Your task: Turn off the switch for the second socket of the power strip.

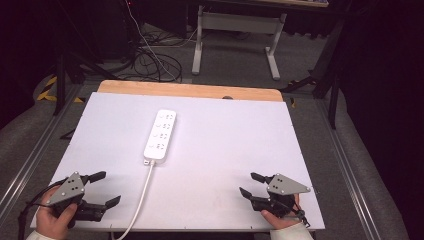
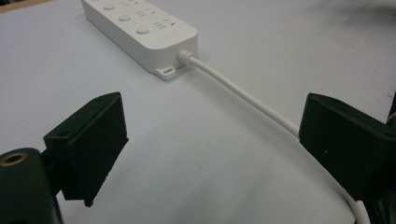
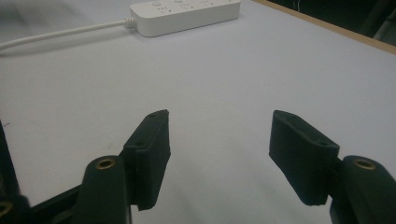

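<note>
Both grippers rest at the table's [image 1: 210, 200] near edge, jaws spread and empty, likely poised to start. The white power strip [image 1: 160, 135] lies ahead of the left gripper [image 1: 106, 189], its cord [image 1: 141, 200] trailing just beside that gripper; the right gripper [image 1: 250, 184] sits well apart.

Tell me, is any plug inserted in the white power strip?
No, the power strip lies with all sockets empty; its own cord runs off the near edge.

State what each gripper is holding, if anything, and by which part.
Nothing is held. The left gripper and right gripper both have open jaws with bare table between them; the power strip lies untouched.
</note>
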`<state>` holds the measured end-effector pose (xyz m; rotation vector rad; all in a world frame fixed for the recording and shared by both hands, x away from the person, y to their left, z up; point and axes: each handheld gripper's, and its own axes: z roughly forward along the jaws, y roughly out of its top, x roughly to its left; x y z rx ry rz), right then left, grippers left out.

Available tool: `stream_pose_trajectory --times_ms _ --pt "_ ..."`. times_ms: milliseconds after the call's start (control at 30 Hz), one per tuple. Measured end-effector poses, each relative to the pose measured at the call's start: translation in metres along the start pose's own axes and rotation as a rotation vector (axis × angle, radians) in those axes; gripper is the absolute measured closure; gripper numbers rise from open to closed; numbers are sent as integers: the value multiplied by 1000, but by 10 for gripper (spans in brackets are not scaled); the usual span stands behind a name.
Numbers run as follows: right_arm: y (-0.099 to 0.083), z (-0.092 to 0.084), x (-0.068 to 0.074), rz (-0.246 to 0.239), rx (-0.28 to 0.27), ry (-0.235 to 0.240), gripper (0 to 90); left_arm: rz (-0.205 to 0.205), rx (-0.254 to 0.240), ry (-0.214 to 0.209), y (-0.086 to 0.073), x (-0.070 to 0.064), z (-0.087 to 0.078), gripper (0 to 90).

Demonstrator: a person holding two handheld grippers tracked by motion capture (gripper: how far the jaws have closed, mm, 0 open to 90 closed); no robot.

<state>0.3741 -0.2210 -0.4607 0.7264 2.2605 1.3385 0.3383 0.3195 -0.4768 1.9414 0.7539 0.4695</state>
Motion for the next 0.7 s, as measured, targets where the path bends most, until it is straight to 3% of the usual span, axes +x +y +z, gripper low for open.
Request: stream_pose_trajectory --times_ms 33,133,267,700 --pt "0 0 0 -1 1 -1 385 -1 1 8 0 0 0 86" --pt "0 -1 -1 9 -2 -1 385 46 28 62 3 -1 -1 86" --pt "0 -1 -1 9 -4 -2 385 49 -3 77 4 -2 -5 87" --pt "-1 -2 -1 9 -2 -5 385 -10 -39 88 7 -1 -4 86"
